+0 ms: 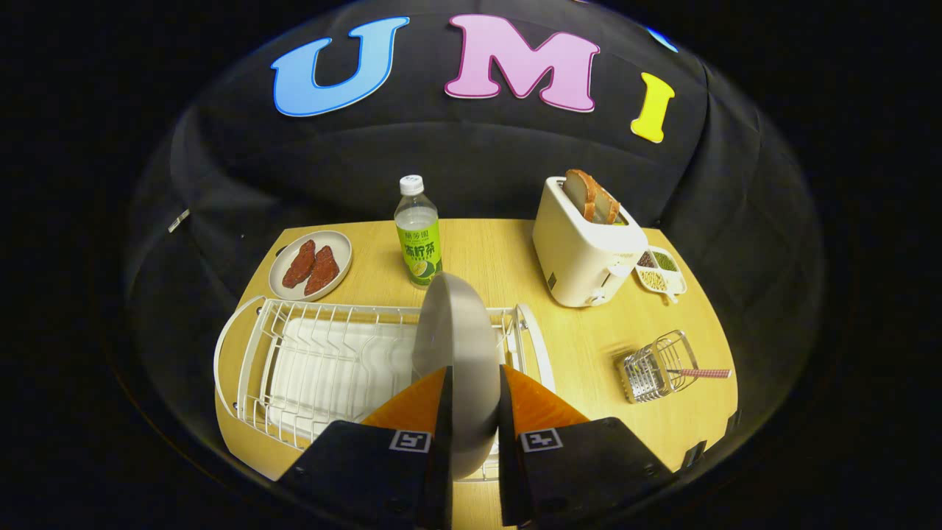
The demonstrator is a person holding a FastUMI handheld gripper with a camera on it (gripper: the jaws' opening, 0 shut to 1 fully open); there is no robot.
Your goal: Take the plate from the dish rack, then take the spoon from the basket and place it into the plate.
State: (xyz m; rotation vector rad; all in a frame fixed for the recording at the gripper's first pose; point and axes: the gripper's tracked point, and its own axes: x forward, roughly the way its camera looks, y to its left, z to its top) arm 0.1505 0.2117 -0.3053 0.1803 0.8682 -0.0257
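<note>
Gripper: my gripper (475, 383) holds the plate (458, 353) on edge, one finger pressed to each face of it, jaws narrowed to the plate's thickness.

Plate: a grey round plate, upright and seen nearly edge-on, rising between my fingers above the right end of the dish rack (324, 361); I cannot tell whether its lower rim touches the wires.

Dish rack: a white wire rack on a white drip tray, lying just ahead of and below my fingers, its slots to the left of the plate bare.

Basket: a small metal wire basket (655, 368) stands to the right of my fingers, well apart from the rack, tilted toward the right.

Spoon: the spoon (703, 373) sits in that basket, its red-and-white patterned handle sticking out to the right; the bowl end is hidden inside the mesh.

Table: a light wooden table (589, 338) carries everything.

Beyond the rack: a small plate with two reddish pieces of food (310, 266) at the left, a bottle (418, 232) with a green label in the middle, a cream toaster (585, 246) with bread slices standing in it at the right.

Beside the toaster: a small divided dish (661, 270) of beans or grains, touching or just beside its right flank.
</note>
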